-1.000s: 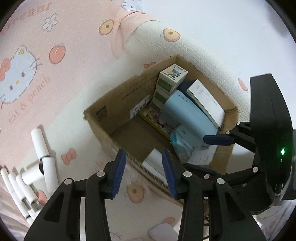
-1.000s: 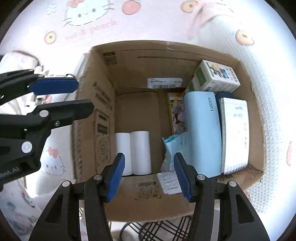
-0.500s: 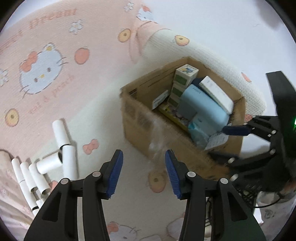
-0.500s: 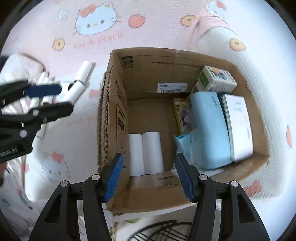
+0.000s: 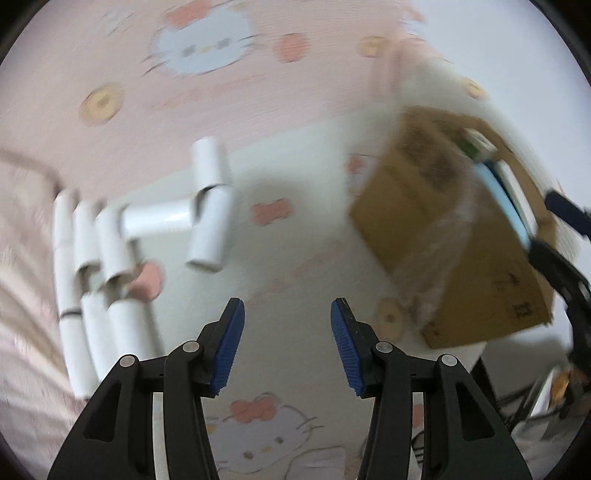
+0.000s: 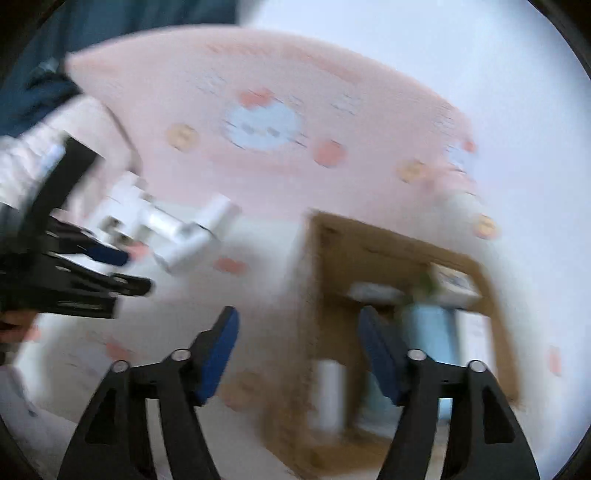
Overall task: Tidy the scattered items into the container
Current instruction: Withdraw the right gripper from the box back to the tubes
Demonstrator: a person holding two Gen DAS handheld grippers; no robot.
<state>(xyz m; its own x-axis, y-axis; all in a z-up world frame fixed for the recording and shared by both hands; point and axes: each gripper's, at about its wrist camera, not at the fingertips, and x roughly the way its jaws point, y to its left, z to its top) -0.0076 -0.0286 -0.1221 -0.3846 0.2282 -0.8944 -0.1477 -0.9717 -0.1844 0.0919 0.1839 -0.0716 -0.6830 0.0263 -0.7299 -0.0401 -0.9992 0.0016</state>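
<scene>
Several white paper rolls point(image 5: 155, 243) lie scattered on the pink and white cartoon-cat bedsheet, up and left of my left gripper point(image 5: 286, 343), which is open with nothing between its blue pads. The cardboard box point(image 5: 461, 236) stands at the right in the left wrist view, holding a light blue case and small boxes. In the blurred right wrist view my right gripper point(image 6: 299, 354) hangs over the near left wall of the cardboard box point(image 6: 332, 295); its jaws are opening and hold nothing. White rolls point(image 6: 328, 391) stand inside that box. The left gripper's fingers point(image 6: 110, 256) show at far left near the rolls point(image 6: 173, 229).
The bedsheet point(image 5: 295, 229) covers the whole surface, bare between the rolls and the box. A dark wire stand and cables point(image 5: 535, 398) sit past the bed edge at lower right. A white wall point(image 6: 480, 74) rises behind. Dark blue fabric point(image 6: 110, 29) shows at upper left.
My left gripper swung left away from the box toward the scattered rolls and opened wider. My right gripper pulled back and left from over the box interior, and its jaws spread.
</scene>
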